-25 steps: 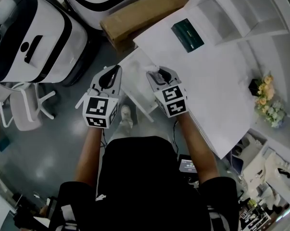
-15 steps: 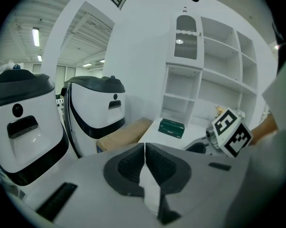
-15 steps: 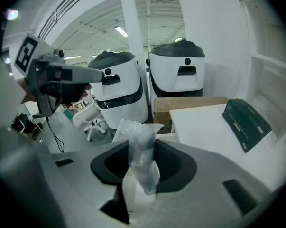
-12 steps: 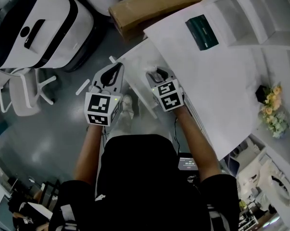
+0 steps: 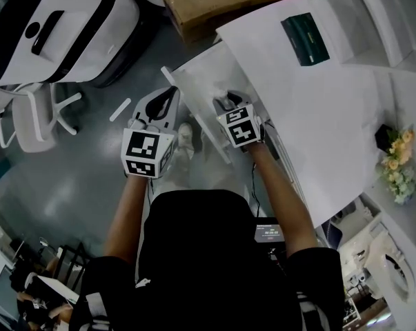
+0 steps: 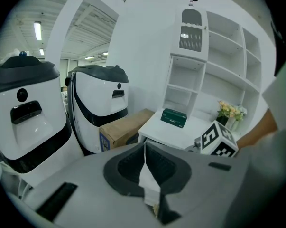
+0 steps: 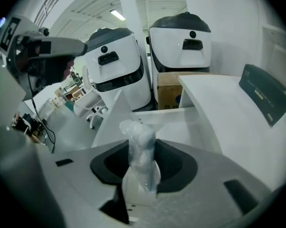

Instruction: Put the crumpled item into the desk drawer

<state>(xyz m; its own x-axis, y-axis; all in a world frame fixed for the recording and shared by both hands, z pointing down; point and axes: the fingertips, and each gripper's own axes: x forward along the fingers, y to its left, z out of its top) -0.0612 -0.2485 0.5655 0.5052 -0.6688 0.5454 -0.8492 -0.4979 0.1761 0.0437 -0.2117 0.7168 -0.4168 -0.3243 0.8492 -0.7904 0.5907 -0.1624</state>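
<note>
The person's point(image 5: 214, 254) two arms reach forward, a gripper in each hand. The left gripper point(image 6: 145, 148) is beside the near left edge of the open desk drawer point(image 5: 197, 74), over the grey floor point(image 5: 90, 185); its jaws are pressed together with nothing seen between them. Just to its right, the right gripper point(image 5: 224, 102) points steeply down over the drawer, its jaws clamped on the crumpled item point(image 7: 142, 151), a wad of clear plastic that sticks up past the jaw tips. The item is above the drawer's white inside, not resting in it. To the right of the drawer lies the white desk top point(image 5: 318, 116), with a dark green box point(image 5: 305, 38) towards its far side and a small bunch of flowers point(image 5: 397, 164) at its right edge. Beyond stand white shelves point(image 5: 380, 12). Far from the drawer sits a brown cardboard box point(image 5: 221, 5). At the far left are a white chair point(image 5: 38, 116) and large white machines with black bands point(image 5: 56, 26).
</note>
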